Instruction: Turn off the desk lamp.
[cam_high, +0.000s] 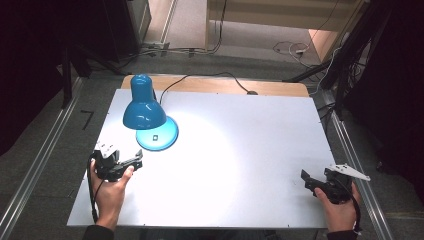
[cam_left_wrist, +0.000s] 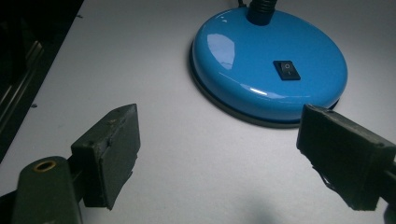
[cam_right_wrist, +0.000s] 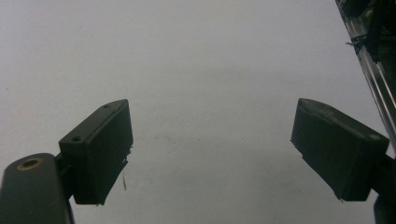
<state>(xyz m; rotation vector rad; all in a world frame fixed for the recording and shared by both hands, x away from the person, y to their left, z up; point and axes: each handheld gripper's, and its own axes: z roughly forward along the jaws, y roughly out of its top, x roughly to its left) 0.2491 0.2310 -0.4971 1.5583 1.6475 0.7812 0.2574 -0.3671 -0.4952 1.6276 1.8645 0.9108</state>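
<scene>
The pale grey rectangular table (cam_high: 250, 150) carries one thing that matters — the glossy blue desk lamp (cam_high: 145, 107), lit, its shade bent over its round blue base (cam_left_wrist: 268, 65). Just before that base I hold my left gripper (cam_left_wrist: 217, 154), jaws wide apart and empty, aimed at it. My right gripper (cam_high: 320, 185) rests well away from the lamp, also spread with nothing between. Smallest is the black rocker switch (cam_left_wrist: 286, 70) on the base — I judge I'm approaching it; next calls for a short reach and a press.
</scene>
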